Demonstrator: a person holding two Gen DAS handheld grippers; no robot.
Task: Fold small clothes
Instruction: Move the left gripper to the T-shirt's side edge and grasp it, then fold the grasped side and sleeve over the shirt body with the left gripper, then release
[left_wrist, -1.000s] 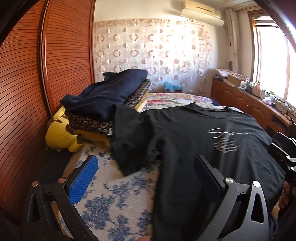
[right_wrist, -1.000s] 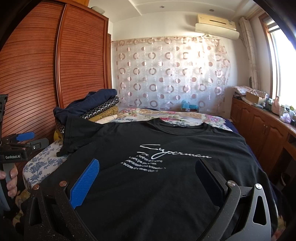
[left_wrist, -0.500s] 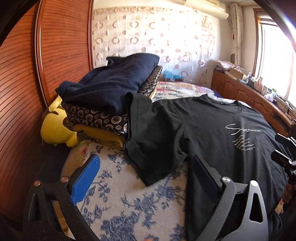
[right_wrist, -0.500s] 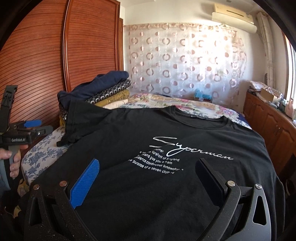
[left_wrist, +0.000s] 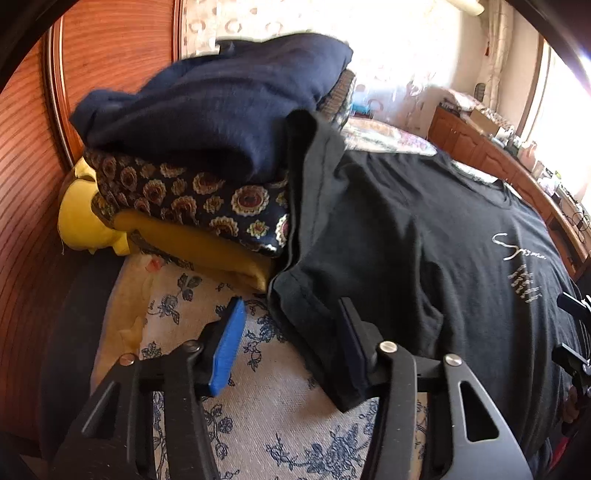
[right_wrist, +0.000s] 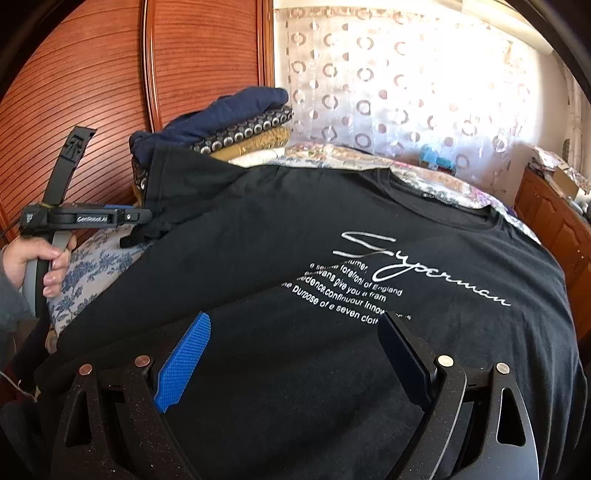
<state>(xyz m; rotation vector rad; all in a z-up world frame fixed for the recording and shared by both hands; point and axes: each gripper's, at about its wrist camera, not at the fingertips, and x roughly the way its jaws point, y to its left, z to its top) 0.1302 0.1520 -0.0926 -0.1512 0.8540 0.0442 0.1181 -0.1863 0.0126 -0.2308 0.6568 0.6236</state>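
While the black T-shirt lies flat on the bed, its neck points to the upper right and its length runs toward the bottom. The left gripper is closing around the sleeve edge. The right gripper is wide, closing slowly, holding nothing.

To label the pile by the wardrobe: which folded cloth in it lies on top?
The plain navy cloth lies on top. Under it comes the dark medallion-patterned cloth, then the mustard-yellow cloth.

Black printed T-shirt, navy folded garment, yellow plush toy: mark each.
Black printed T-shirt (right_wrist: 332, 229): right wrist view, chest above print.
Navy folded garment (left_wrist: 221, 96): left wrist view, top face.
Yellow plush toy (left_wrist: 79, 218): left wrist view, rounded body.
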